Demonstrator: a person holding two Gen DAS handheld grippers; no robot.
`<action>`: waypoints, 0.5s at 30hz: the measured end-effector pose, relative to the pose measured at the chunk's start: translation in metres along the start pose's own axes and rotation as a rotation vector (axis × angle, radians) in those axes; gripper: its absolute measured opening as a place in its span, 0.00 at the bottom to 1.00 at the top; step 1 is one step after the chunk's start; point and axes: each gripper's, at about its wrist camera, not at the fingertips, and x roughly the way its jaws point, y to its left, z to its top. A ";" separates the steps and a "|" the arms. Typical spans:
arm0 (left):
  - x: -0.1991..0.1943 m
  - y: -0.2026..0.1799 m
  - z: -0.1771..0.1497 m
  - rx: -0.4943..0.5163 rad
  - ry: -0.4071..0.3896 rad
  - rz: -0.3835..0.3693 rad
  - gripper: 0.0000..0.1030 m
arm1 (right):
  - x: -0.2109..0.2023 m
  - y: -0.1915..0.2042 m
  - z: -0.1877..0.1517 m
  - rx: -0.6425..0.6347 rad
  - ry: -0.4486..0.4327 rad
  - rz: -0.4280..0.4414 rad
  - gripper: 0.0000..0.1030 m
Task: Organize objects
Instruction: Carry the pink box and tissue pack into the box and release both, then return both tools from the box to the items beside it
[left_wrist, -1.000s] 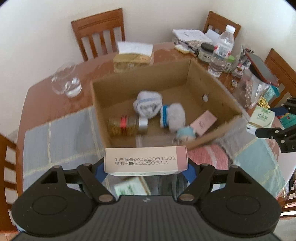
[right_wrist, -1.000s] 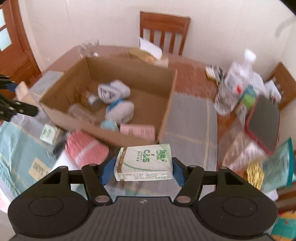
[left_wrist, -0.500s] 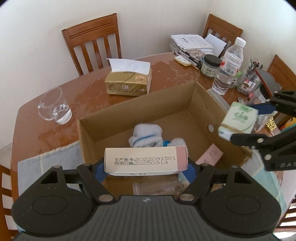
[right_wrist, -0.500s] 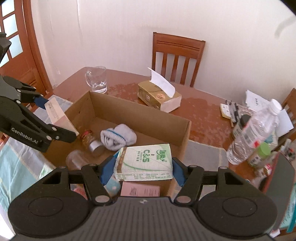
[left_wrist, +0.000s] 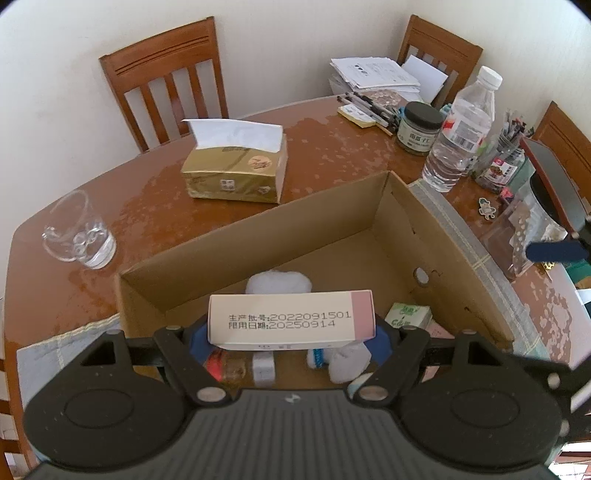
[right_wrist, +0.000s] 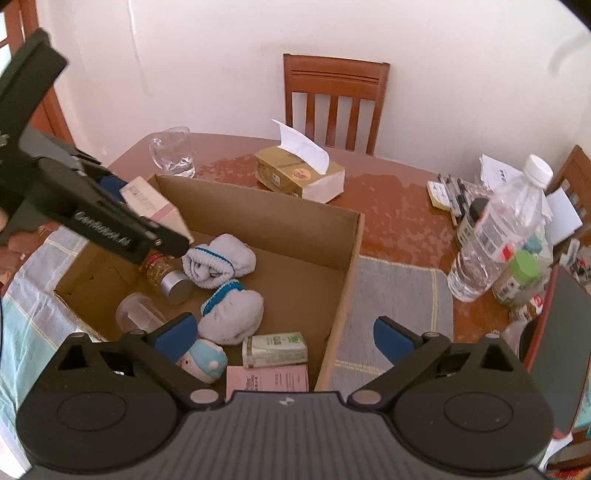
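My left gripper (left_wrist: 290, 334) is shut on a white-and-pink carton (left_wrist: 291, 319) with printed dates, held above the near end of the open cardboard box (left_wrist: 332, 218). In the right wrist view that same carton (right_wrist: 153, 203) hangs over the box's left wall (right_wrist: 258, 214). My right gripper (right_wrist: 282, 332) is open with nothing between its blue pads, above the box's near right corner. Below it, inside the box, lies the green-and-white tissue pack (right_wrist: 275, 349). The box also holds rolled socks (right_wrist: 219, 266), a small jar (right_wrist: 166, 277), a pink leaflet (right_wrist: 267, 378) and a small plush toy (right_wrist: 203, 360).
On the brown table stand a gold tissue box (left_wrist: 236, 170), a glass (left_wrist: 79, 236), a water bottle (left_wrist: 460, 134), a dark-lidded jar (left_wrist: 421, 129), pens and papers (left_wrist: 373, 74) at the far right. Wooden chairs (left_wrist: 166, 77) ring the table. A grey placemat (right_wrist: 391, 306) lies right of the box.
My right gripper opened and the green-and-white tissue pack dropped into the box. Both grippers have moved forward over the box; the left one keeps its hold on the carton.
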 end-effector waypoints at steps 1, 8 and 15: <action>0.002 -0.002 0.003 0.006 0.000 -0.002 0.77 | -0.002 -0.001 -0.002 0.007 -0.003 -0.001 1.00; 0.010 -0.019 0.024 0.032 -0.031 -0.012 0.82 | -0.009 -0.014 -0.012 0.063 -0.013 -0.036 1.00; 0.010 -0.030 0.027 0.029 -0.068 0.023 0.97 | -0.011 -0.023 -0.024 0.094 -0.003 -0.061 1.00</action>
